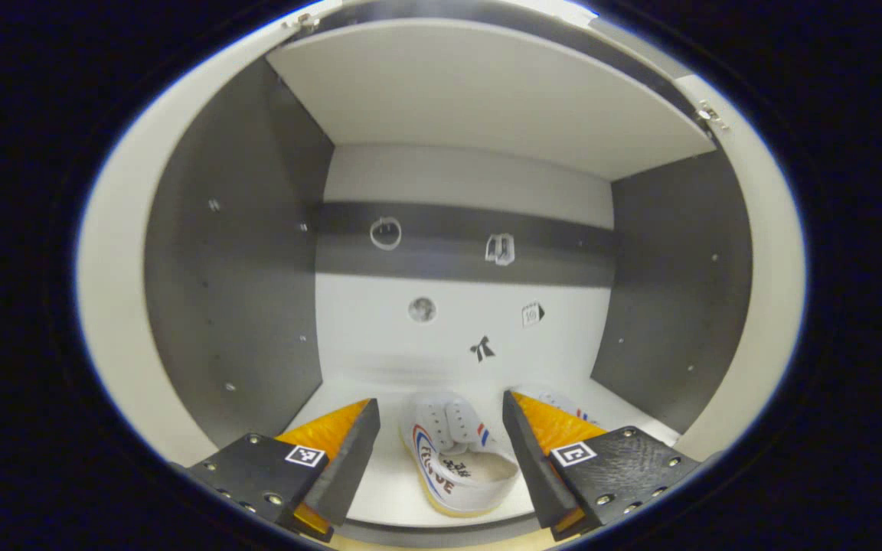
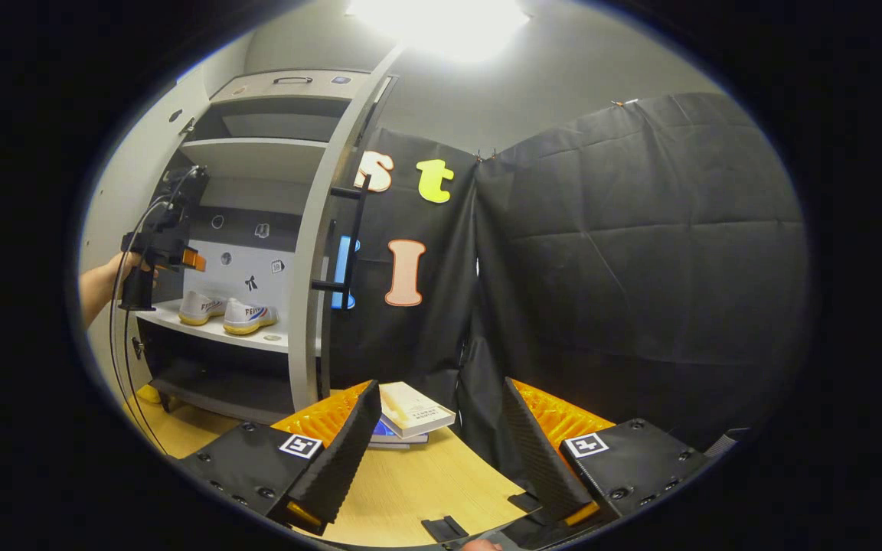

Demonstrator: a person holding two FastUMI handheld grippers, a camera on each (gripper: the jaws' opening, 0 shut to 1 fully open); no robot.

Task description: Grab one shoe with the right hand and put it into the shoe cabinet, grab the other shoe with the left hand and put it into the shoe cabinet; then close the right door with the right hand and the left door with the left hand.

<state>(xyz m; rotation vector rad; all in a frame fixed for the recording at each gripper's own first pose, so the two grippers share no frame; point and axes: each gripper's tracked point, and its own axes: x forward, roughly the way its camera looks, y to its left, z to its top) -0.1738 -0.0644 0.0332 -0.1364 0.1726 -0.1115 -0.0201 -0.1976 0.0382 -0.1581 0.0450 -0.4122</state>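
L gripper [image 1: 439, 428] spread wide, pinching nothing, pointed into cabinet [image 1: 234, 291]; one shoe [image 1: 456, 459] lies on the shelf btwn its fingers, untouched. R gripper [image 2: 437, 428] also spread, empty, over table [image 2: 426, 482] w/ books [image 2: 414, 413]. From R gripper view: both shoes [image 2: 230, 312] side by side on cabinet shelf, right door [image 2: 318, 268] open, a hand [image 2: 123, 272] holding L gripper just in front of shelf.

white shoes [image 2: 230, 312] with red-blue stripes, grey-walled shoe cabinet [image 1: 227, 291]
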